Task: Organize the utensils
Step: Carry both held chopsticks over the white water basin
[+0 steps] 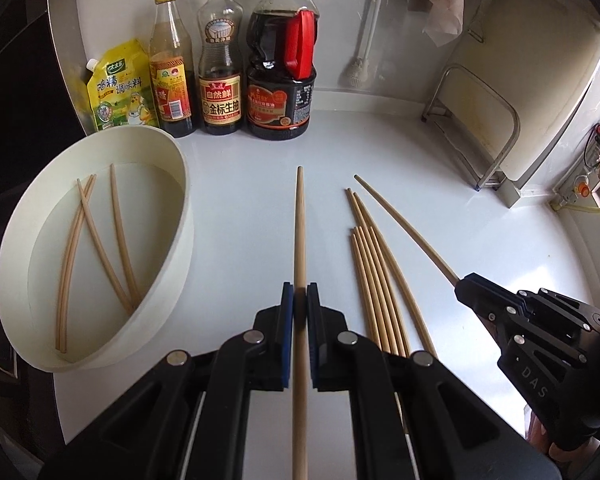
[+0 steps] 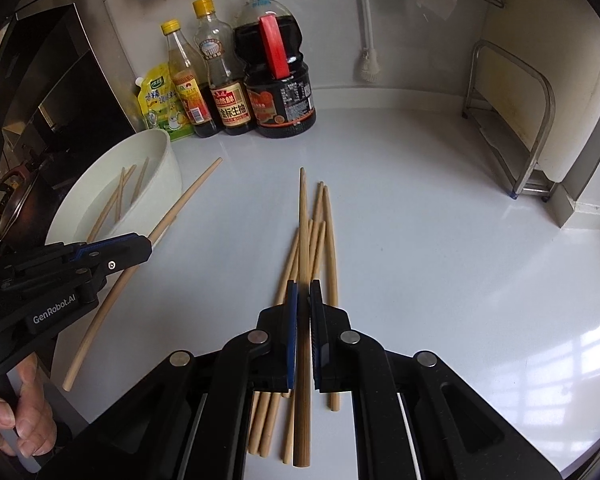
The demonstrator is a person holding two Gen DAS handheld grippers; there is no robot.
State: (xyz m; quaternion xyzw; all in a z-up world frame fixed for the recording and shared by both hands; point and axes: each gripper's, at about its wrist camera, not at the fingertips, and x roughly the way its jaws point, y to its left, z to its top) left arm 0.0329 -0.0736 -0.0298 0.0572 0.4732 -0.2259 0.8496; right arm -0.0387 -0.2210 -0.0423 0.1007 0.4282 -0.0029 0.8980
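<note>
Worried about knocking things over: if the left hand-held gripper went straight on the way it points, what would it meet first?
Probably the dark sauce jug. The left hand-held gripper, shut on a chopstick, faces bare counter until the bottles; depth is uncertain.
</note>
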